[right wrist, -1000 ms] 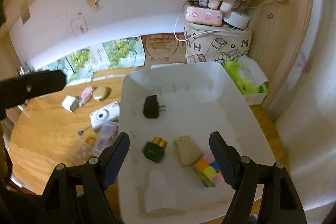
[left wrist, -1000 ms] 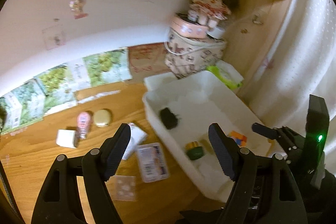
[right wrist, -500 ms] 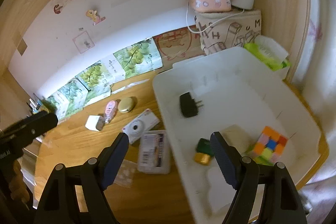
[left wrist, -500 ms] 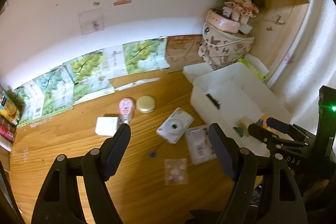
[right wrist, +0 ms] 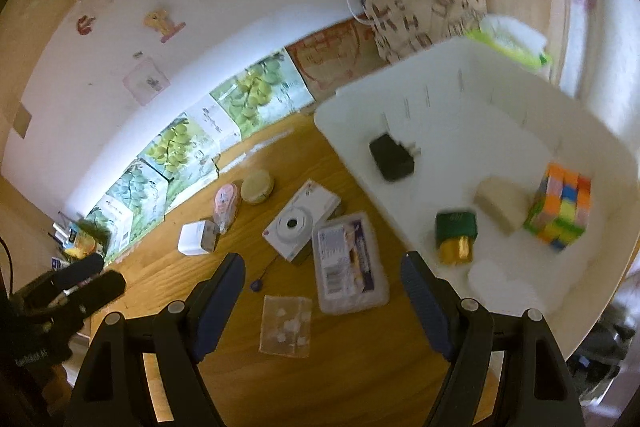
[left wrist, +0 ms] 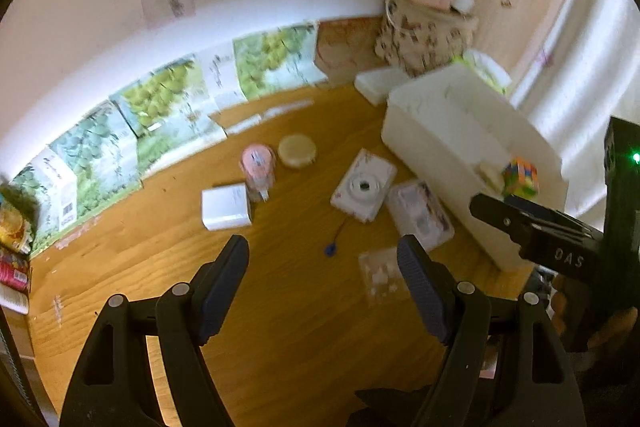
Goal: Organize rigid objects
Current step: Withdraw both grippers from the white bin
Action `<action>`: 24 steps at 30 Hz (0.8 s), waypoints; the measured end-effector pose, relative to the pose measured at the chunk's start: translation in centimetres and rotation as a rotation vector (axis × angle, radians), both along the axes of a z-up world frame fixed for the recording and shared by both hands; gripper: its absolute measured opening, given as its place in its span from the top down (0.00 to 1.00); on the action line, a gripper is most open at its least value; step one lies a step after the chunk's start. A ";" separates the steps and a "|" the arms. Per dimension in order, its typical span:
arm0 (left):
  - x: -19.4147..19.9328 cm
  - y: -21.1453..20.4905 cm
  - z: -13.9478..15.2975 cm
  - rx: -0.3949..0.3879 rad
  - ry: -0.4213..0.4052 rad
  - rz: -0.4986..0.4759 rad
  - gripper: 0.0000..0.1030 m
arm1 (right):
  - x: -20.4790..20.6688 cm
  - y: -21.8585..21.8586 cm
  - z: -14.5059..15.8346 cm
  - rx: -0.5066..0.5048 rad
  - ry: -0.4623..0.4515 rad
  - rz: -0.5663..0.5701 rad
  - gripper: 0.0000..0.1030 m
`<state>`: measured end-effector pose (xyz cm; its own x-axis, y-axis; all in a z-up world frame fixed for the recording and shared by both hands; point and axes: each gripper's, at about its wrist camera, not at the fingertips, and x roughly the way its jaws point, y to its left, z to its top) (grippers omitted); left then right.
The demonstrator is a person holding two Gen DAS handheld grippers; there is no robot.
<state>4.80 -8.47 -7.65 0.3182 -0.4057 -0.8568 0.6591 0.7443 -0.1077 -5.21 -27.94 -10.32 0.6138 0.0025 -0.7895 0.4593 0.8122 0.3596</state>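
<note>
White bin (right wrist: 592,143) at two o'clock half-hides a blurred cube (left wrist: 520,177); left gripper (left wrist: 322,267) and right gripper (right wrist: 322,281) both gape, holding nothing.

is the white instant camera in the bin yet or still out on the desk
Still out. The white instant camera lies lens-up on the wooden desk, left of the white bin, beside a clear plastic case.

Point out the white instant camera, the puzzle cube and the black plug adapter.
white instant camera (right wrist: 298,223), right wrist view, on the lens ring.
puzzle cube (right wrist: 562,209), right wrist view, middle of its front face.
black plug adapter (right wrist: 391,157), right wrist view, centre of its body.
</note>
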 end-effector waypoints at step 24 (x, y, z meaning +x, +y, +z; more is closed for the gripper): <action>-2.0 -5.4 -10.5 0.165 0.308 -0.288 0.23 | -0.2 0.4 -7.8 0.106 0.101 -0.192 0.22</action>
<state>2.79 -13.84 -18.15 -0.0680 -0.2905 -0.9545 0.7976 0.5589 -0.2269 -5.41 -27.51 -18.07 0.5286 -0.0208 -0.8486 0.6400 0.6665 0.3823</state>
